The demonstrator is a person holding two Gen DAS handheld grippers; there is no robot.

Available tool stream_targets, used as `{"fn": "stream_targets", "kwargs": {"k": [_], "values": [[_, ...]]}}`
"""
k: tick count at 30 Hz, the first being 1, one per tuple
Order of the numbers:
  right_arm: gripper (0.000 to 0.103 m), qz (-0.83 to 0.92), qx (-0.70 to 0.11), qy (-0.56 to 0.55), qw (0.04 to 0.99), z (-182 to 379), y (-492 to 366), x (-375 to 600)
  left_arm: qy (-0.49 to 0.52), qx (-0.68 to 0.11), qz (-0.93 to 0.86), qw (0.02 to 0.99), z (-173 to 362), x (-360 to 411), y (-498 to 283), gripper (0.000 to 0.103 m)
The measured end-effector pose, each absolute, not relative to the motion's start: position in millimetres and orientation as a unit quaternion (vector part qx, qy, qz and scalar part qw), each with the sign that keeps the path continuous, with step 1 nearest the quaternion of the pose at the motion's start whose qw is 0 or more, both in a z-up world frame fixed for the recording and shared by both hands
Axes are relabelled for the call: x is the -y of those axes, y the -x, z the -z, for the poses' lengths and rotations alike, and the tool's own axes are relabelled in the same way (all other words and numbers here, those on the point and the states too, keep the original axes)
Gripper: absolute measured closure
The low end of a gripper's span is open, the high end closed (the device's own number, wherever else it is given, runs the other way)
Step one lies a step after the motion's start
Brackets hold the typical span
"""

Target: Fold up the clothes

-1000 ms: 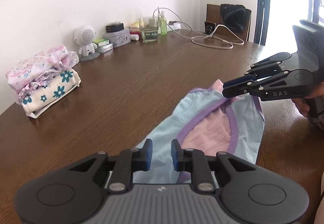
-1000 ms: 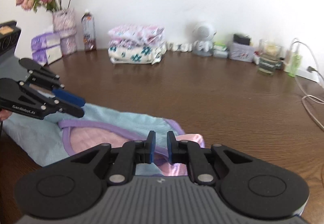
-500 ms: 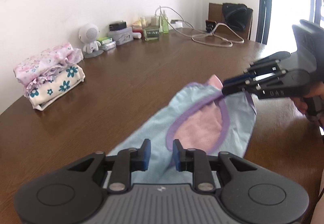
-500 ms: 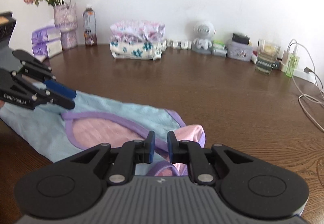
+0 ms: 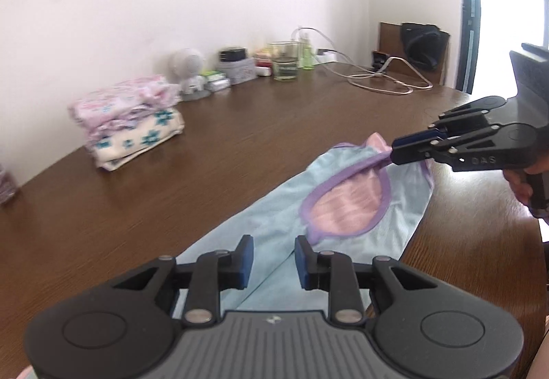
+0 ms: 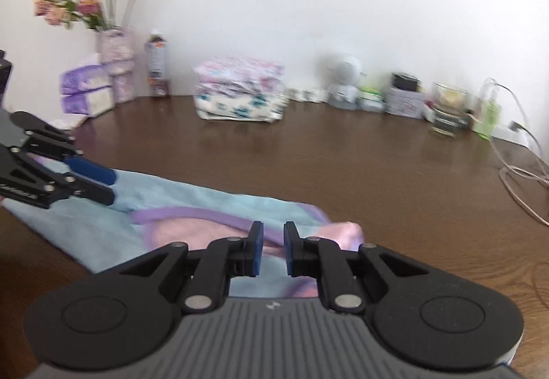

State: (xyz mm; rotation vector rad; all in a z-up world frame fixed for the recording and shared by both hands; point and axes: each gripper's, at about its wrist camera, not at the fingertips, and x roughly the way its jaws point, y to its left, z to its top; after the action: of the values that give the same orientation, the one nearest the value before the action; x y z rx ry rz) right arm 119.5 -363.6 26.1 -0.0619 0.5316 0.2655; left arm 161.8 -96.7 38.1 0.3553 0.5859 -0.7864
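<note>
Two grippers on one blue garment (image 5: 274,224), stretched flat on table (image 5: 171,190).
R gripper (image 5: 394,151) jaws pinch the purple neckline; L gripper (image 5: 272,259) jaws narrow, cloth between, grip unclear. Looks mid-fold: next needs even tension, edges aligned. Folded stack (image 5: 130,120) sits well apart.

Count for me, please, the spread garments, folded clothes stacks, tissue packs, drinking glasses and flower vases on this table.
Spread garment: 1
Folded clothes stack: 1
Tissue packs: 2
Drinking glass: 1
Flower vase: 1
Total: 6
</note>
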Motion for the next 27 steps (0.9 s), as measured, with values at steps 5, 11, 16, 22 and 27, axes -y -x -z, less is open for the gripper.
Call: {"fn": "stream_targets", "kwargs": {"k": [5, 11, 16, 22, 27], "values": [[0.091, -0.183, -0.268, 0.049, 0.945, -27.0, -121.0, 321.1, -0.150, -0.287, 0.337, 0.884, -36.1, 51.4, -153.6, 0.076], [0.078, -0.203, -0.277, 0.097, 0.934, -20.9, -133.2, 263.2, -0.133, -0.291, 0.300, 0.899, -29.7, 6.3, -159.2, 0.074], [0.078, -0.194, -0.286, 0.122, 0.930, -15.5, -141.8, 234.4, -0.126, -0.288, 0.284, 0.906, -21.4, -14.8, -165.0, 0.074], [0.078, -0.182, -0.299, 0.146, 0.925, -12.9, -152.7, 224.2, -0.114, -0.301, 0.280, 0.904, -12.9, -28.2, -169.7, 0.074], [0.079, -0.184, -0.307, 0.199, 0.912, -9.9, -153.4, 213.5, -0.109, -0.309, 0.282, 0.902, -8.2, -34.0, -171.2, 0.073]]}}
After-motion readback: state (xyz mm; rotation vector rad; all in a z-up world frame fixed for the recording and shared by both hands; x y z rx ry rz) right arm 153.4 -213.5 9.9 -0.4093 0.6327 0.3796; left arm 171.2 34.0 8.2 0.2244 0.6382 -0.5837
